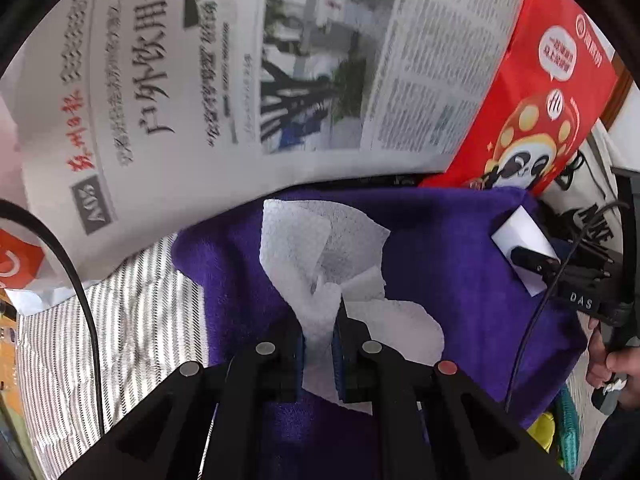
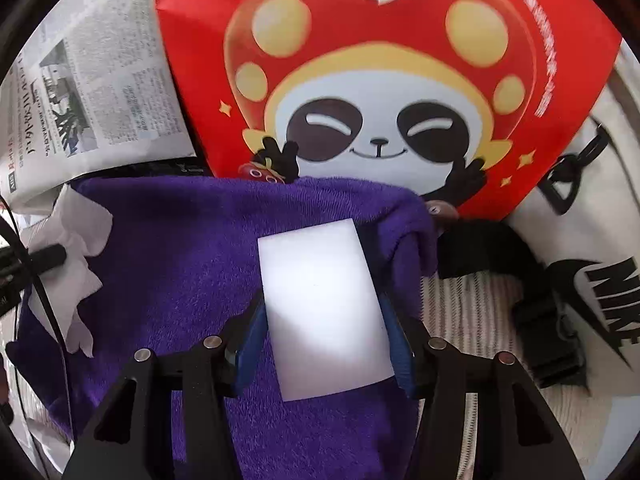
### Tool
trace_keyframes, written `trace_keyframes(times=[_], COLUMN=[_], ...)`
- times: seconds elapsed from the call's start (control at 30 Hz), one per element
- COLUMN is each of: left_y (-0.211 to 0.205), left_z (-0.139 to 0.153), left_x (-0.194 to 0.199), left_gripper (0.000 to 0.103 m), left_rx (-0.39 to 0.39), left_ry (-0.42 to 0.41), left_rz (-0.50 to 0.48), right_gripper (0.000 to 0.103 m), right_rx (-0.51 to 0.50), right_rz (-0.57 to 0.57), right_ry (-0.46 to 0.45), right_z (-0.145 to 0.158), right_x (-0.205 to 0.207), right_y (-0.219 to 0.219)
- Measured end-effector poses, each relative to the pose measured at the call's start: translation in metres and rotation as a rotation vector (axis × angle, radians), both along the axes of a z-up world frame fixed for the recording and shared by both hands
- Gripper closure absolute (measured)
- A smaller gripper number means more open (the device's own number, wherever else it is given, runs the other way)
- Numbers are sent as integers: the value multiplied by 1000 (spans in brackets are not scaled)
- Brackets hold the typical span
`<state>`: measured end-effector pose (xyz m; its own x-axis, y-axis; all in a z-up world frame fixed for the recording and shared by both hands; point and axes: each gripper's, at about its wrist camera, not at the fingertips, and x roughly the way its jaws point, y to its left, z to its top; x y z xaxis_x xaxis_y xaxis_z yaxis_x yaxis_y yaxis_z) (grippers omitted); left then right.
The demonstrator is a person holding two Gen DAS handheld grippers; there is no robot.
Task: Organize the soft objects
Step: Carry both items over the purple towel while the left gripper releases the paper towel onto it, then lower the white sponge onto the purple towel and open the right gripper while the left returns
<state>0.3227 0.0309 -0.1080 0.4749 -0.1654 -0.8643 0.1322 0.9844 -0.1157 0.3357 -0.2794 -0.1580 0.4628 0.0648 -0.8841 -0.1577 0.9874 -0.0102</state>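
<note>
Reading "NIKE" on white bag, "A06" on newspaper. Left gripper pinching white tissue; right gripper clamping white sponge, both over purple towel.

The deep purple plush towel is showing a fuzzy, matt nap. Lying on it, the crumpled white paper tissue is looking embossed and dimpled, while the white rectangular foam sponge is appearing smooth and matt. Beyond the towel, the red printed paper bag is giving off a slight sheen, and the grey newsprint sheet is looking dull. Under the towel, the striped woven cloth is wrinkling softly.
</note>
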Motion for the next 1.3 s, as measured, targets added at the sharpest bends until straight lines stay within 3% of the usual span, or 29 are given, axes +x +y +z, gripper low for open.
trace_keyframes(times=[0.37, 0.53, 0.6, 0.73, 0.83, 1.07, 1.3], left_y=[-36, -53, -60, -57, -60, -75, -78], left_z=[-30, -35, -37, -37, -35, -15, 7], left_x=[7, 1, -5, -16, -25, -62, -101], left_gripper=[88, 51, 51, 49, 47, 47, 46], left_rx=[103, 102, 131, 117, 116, 131, 111], left_ry=[45, 56, 53, 62, 70, 60, 23], left_rz=[-28, -65, -60, -54, -48, -42, -43], right_gripper=[46, 31, 30, 29, 21, 21, 21], right_rx=[-17, -13, -18, -31, -26, 32, 57], right_rz=[44, 102, 108, 116, 93, 61, 14], right_ry=[19, 37, 36, 32, 29, 17, -19], right_z=[-13, -22, -23, -22, -17, -1, 26], right_x=[8, 7, 6, -2, -10, -31, -83], right_y=[5, 15, 16, 20, 17, 9, 10])
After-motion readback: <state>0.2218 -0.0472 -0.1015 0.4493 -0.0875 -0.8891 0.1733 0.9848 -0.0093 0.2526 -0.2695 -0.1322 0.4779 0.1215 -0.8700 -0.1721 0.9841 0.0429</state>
